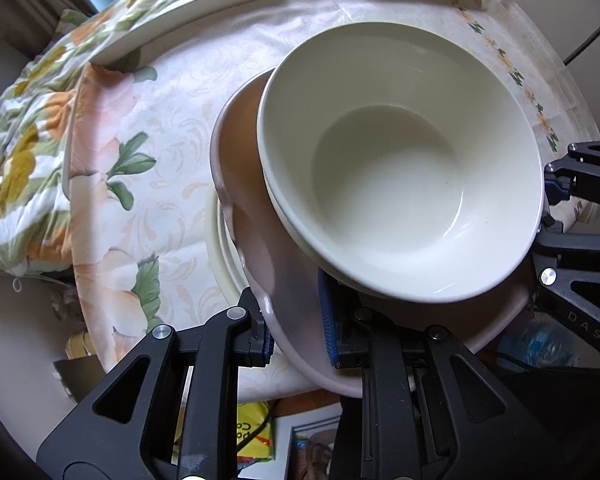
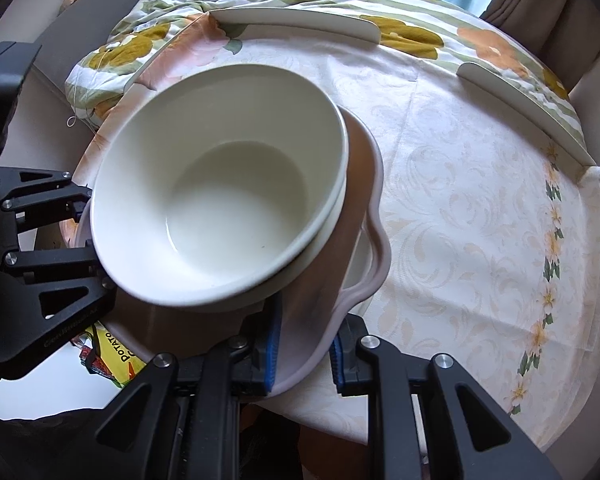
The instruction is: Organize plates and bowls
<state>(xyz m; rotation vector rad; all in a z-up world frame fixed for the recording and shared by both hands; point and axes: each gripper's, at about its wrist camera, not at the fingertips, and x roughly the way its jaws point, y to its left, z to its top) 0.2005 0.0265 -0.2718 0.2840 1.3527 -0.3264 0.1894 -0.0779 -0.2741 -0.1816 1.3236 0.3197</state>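
Gripping the pink plate's (image 1: 260, 248) rim, both grippers' fingers (image 1: 266, 344) (image 2: 272, 344) carry two stacked white bowls (image 1: 400, 184).

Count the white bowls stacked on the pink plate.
2: the top white bowl, and a second bowl nested under it, only its rim showing. More could be hidden inside the stack.

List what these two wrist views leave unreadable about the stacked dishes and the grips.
- Lower white bowl: left wrist view, hidden under top bowl.
- White plate beneath pink plate: only an edge shows.
- Left hand-held gripper and right hand-held gripper: pad contact partly hidden by the pink rim.
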